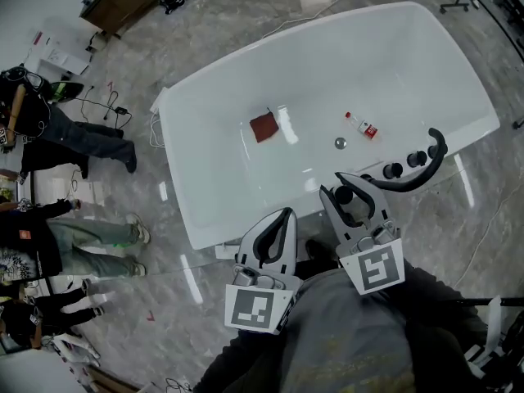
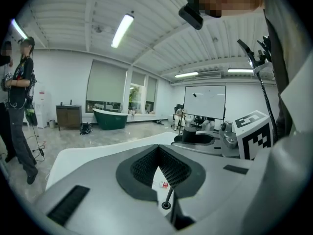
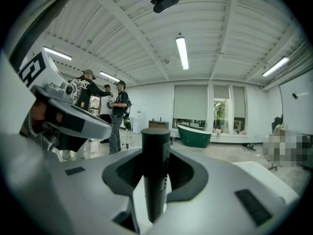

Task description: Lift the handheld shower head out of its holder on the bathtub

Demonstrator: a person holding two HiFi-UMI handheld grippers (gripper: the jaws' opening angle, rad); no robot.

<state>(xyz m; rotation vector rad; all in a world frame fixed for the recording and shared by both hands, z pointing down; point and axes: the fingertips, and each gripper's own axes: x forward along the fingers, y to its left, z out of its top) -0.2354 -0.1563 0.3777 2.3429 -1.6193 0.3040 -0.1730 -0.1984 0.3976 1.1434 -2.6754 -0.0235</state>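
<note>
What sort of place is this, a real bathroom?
Likely not: it looks like an open test hall or showroom. The white tub stands free on a wide polished floor with cables lying about, a green tub sits by the windows, and a whiteboard stands nearby.

A red cloth and a small bottle lie apart, while people stand on the grey floor.

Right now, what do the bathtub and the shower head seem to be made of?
Bathtub: glossy white, probably acrylic or enamel; bright reflections lie on it. Shower head: matte black, plastic or coated metal, I cannot tell which; it shows no shine.
</note>
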